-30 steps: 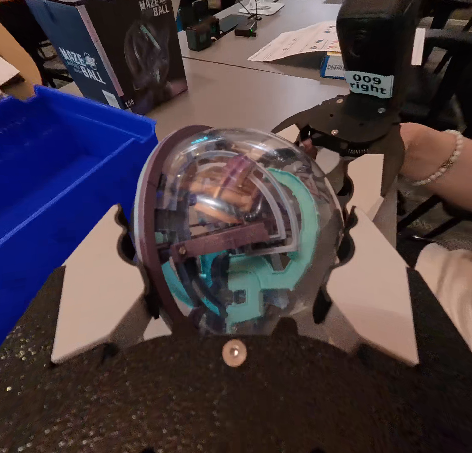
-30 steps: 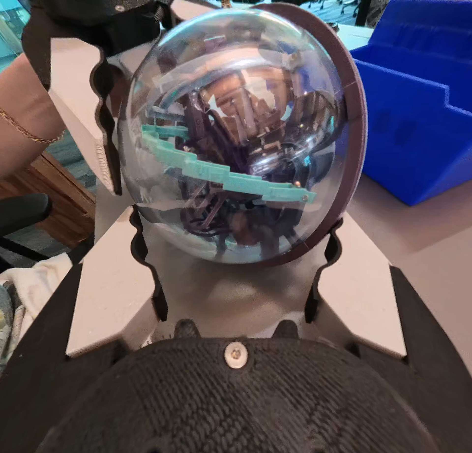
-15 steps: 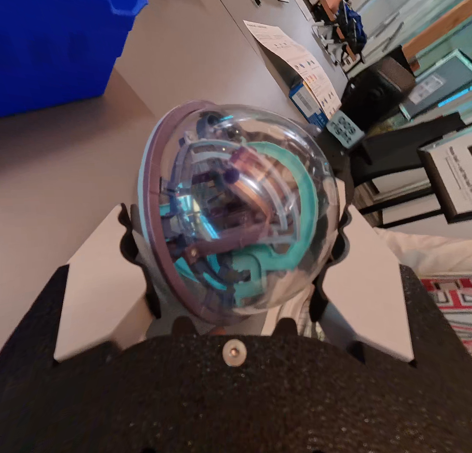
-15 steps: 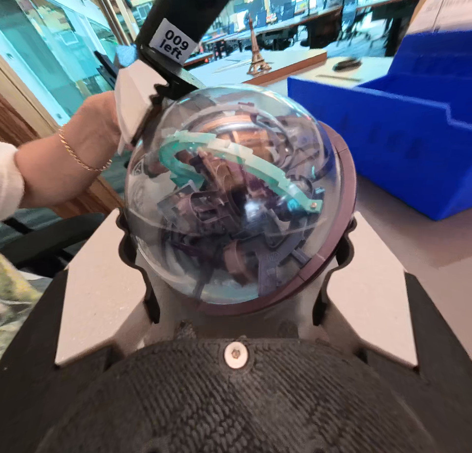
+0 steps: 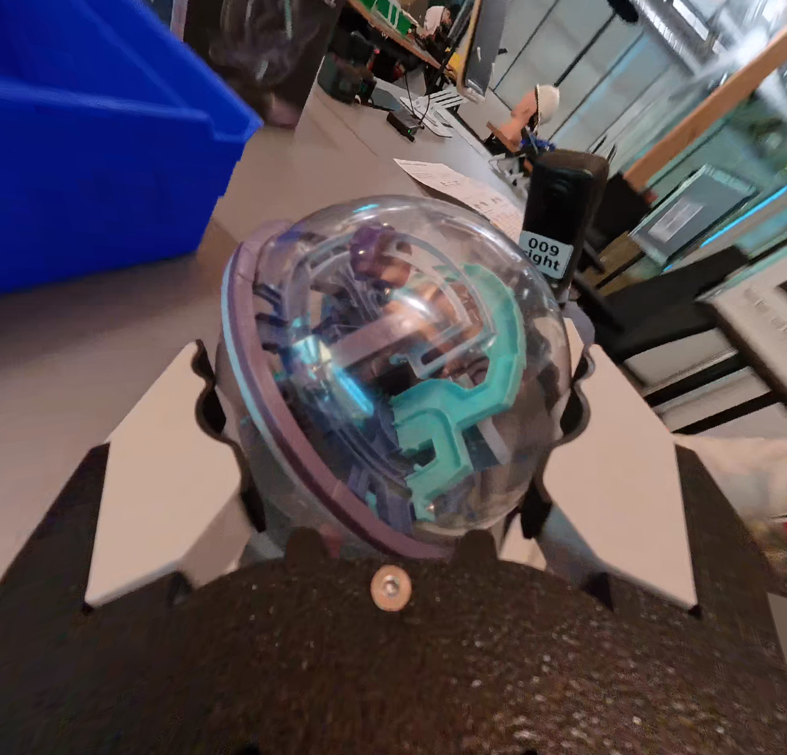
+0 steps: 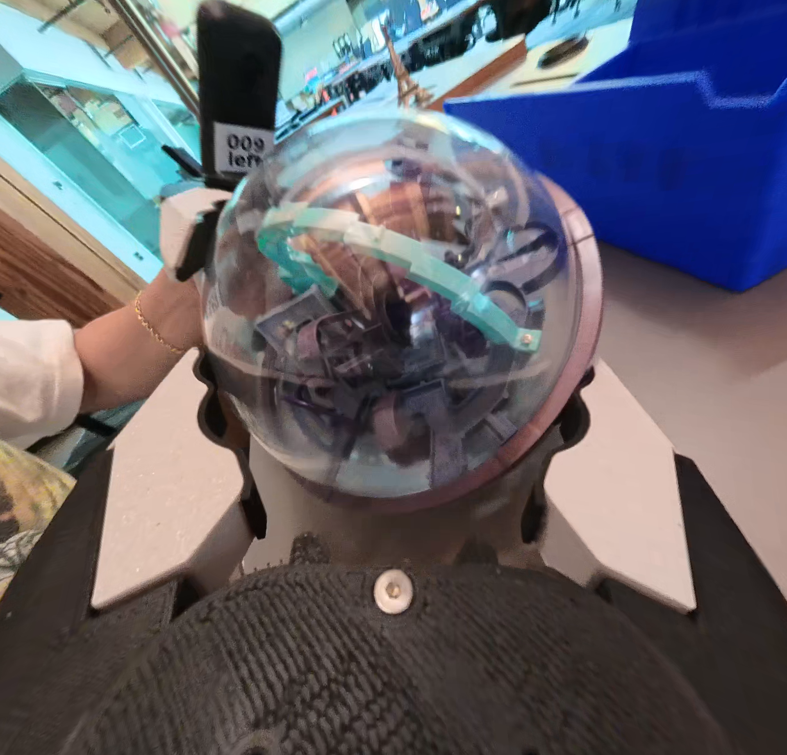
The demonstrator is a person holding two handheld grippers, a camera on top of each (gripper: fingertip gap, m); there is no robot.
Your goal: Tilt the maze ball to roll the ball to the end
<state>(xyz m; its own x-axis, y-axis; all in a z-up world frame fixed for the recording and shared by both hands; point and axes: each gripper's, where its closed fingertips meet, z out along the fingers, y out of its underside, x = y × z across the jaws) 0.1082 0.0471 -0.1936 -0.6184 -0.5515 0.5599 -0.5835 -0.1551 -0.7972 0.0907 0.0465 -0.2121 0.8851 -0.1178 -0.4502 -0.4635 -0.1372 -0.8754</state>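
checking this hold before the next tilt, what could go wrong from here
1. The clear plastic maze ball is smooth and round, pinched only between the left tool and right tool; a sharp tilt might slip it out.
2. The blue plastic bin sits close; a swing could hit it.

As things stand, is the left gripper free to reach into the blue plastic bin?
Probably not: the left gripper is shut on the clear plastic maze ball, as is the right gripper. The blue plastic bin sits beside them.

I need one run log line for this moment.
maze ball: held off table | left gripper: shut | right gripper: shut | small ball: unseen
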